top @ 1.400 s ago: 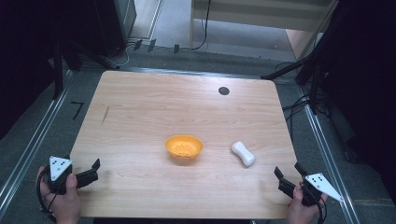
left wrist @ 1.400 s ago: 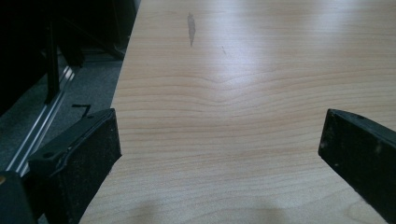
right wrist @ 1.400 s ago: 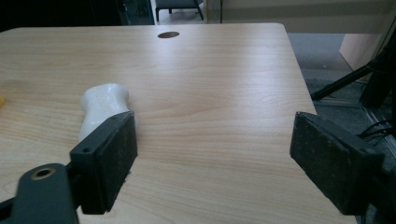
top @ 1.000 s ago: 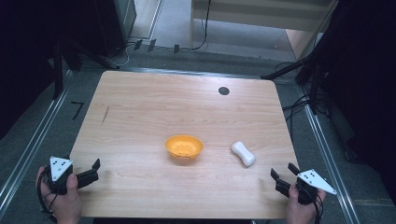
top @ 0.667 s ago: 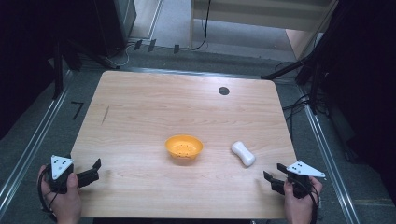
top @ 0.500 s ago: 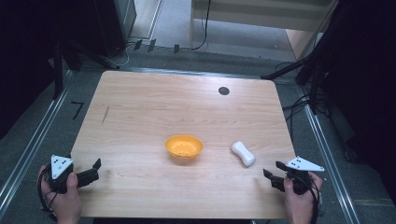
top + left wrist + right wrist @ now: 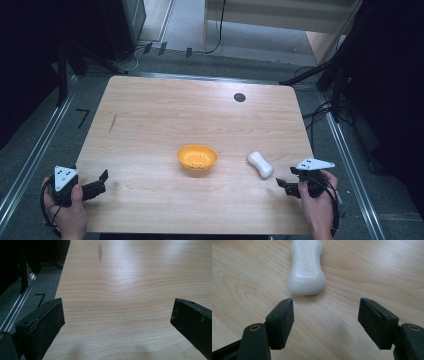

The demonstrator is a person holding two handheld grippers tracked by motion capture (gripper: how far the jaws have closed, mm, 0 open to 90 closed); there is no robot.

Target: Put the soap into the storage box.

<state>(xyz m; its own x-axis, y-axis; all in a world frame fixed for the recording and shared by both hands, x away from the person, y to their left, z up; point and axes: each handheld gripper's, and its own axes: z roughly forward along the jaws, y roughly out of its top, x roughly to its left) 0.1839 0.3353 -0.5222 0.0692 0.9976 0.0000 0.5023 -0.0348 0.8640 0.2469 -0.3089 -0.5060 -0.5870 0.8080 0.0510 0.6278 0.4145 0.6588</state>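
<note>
The right gripper (image 7: 325, 315) has its jaws spread wide and empty, low over the table (image 7: 165, 115), with the white soap bar (image 7: 306, 267) lying flat just beyond them. An orange bowl (image 7: 197, 158) sits nearby, mid-table. The left gripper (image 7: 117, 320), also gaping and empty, waits at the near left corner.

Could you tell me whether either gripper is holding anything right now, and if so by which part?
Nothing is held. The right gripper is open just short of the white soap bar; the left gripper is open over bare table.
</note>
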